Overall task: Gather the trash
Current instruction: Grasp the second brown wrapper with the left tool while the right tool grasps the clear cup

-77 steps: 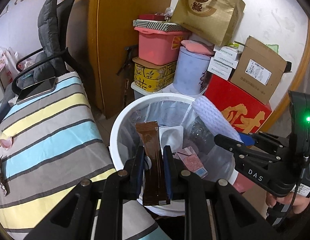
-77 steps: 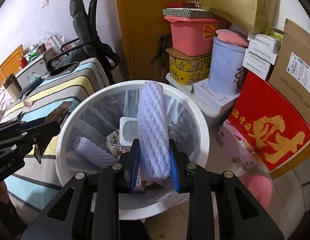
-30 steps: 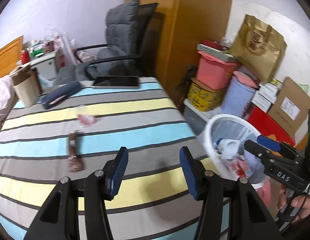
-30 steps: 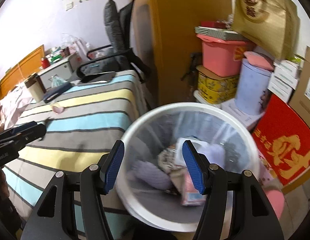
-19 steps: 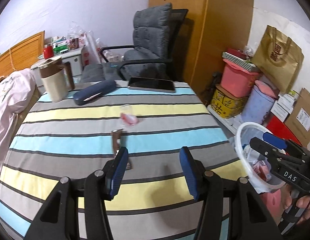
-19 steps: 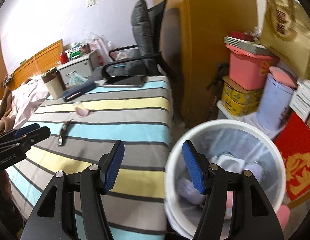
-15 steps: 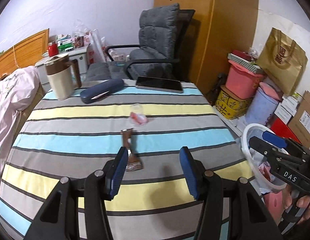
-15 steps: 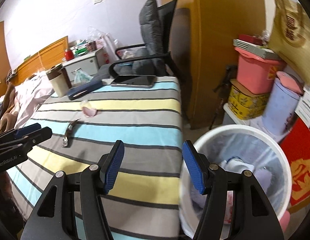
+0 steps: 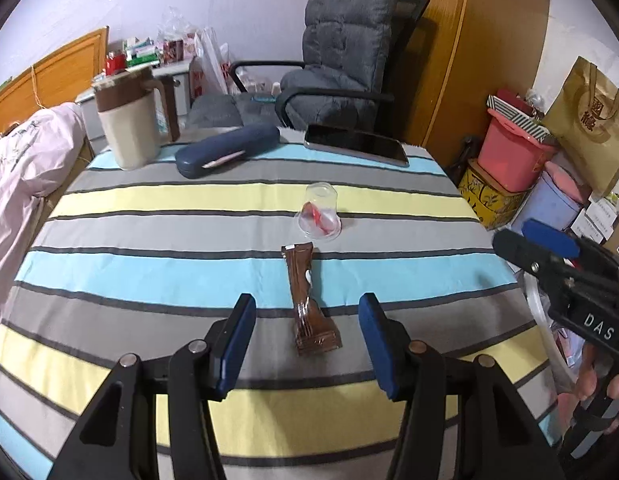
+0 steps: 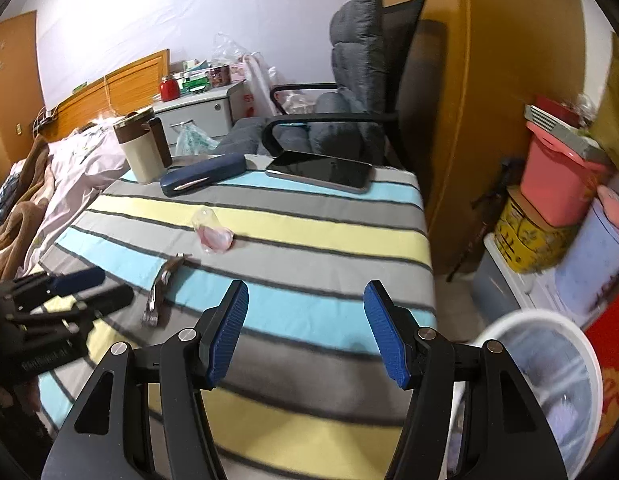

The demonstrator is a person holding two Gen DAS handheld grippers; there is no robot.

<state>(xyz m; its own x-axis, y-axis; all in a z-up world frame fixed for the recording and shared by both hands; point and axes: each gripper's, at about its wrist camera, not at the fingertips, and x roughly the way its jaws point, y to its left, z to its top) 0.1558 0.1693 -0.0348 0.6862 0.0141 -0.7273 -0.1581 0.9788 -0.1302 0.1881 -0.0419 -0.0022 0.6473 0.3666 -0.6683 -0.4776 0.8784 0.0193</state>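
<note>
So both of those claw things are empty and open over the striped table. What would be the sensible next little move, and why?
Probably ease the left gripper down onto the brown wrapper and close on it. The wrapper lies flat on the striped tablecloth, already lined up between the open jaws, apart from the clear plastic cup lying beyond it. The right gripper is empty too, nearer the white bin.

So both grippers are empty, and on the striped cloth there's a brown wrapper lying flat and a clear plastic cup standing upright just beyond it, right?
Almost. The clear plastic cup is not upright: it lies tipped on its side, as the left wrist view shows, with something red and pink inside. The rest holds: the left gripper and right gripper are open and empty, and the brown wrapper lies flat on the striped cloth.
</note>
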